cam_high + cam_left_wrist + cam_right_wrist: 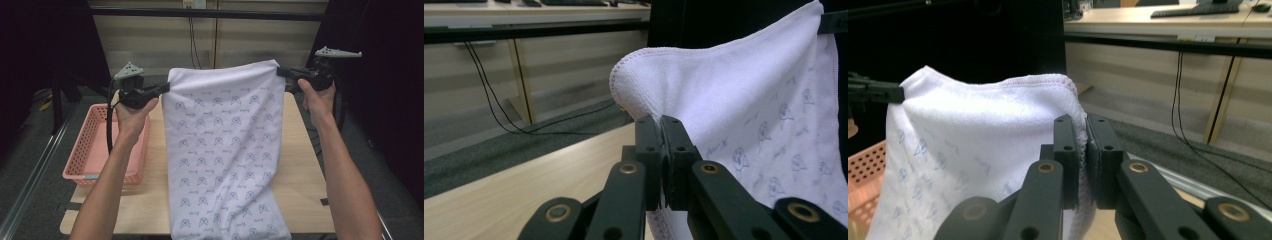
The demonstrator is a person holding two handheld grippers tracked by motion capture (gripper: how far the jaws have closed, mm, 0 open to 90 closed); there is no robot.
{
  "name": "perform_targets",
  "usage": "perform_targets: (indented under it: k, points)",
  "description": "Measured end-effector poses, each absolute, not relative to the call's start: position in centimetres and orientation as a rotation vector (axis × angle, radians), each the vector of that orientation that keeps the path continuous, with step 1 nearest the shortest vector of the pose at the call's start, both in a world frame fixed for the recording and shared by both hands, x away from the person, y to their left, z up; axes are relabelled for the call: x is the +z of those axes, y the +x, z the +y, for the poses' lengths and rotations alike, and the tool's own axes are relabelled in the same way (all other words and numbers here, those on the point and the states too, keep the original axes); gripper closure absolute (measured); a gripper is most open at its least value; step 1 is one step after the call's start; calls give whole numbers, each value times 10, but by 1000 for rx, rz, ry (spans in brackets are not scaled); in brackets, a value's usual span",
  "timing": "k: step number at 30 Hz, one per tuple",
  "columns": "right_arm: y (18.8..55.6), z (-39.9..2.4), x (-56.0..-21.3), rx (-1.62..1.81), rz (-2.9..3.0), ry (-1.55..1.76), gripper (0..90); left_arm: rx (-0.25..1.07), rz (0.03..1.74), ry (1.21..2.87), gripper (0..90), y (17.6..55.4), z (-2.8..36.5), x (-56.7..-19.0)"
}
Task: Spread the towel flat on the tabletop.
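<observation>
A white towel point(222, 145) printed with small blue figures hangs spread between my two grippers above the wooden table point(300, 165). Its lower end drapes over the table's near edge. My left gripper point(166, 88) is shut on the towel's top left corner; in the left gripper view its jaws pinch the hem of the towel point(704, 90) at my left gripper point(660, 122). My right gripper point(279, 72) is shut on the top right corner, and in the right gripper view the towel point(978, 125) runs off to the left from my right gripper point(1083, 125).
A pink perforated basket point(100, 150) stands on the table's left part, under my left forearm. Dark floor surrounds the table, with a metal rail point(35, 170) at the left. Beyond the far edge stand a panel wall and hanging black cables point(192, 40).
</observation>
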State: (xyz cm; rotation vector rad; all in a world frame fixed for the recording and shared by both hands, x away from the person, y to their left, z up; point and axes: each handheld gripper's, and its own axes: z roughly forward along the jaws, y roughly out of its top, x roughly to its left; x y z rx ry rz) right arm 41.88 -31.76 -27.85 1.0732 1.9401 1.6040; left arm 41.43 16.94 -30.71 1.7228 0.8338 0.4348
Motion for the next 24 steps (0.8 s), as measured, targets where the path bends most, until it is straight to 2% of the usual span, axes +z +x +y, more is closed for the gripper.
perform_targets:
  k: [7, 9, 12, 13, 15, 16, 24]
  points:
    - [400, -323, -314, 1621, 1995, 1087, 845, 403, 790, 1781, 876, 394, 167, -321]
    - [391, -324, -321, 1613, 2028, 1077, 845, 363, 773, 1795, 876, 381, 166, -326]
    - [368, -328, -332, 1618, 2066, 1056, 845, 368, 766, 1844, 876, 349, 163, -336]
    - [368, -328, -332, 1618, 2066, 1056, 845, 368, 766, 1844, 876, 349, 163, -336]
    - [346, -331, -343, 1623, 2108, 1059, 845, 358, 733, 1892, 876, 318, 159, -347]
    - [329, -332, -352, 1611, 2151, 1051, 846, 308, 730, 1878, 876, 303, 161, -357]
    - [257, -323, -420, 1517, 2412, 1131, 845, 105, 802, 1965, 874, 255, 172, -430]
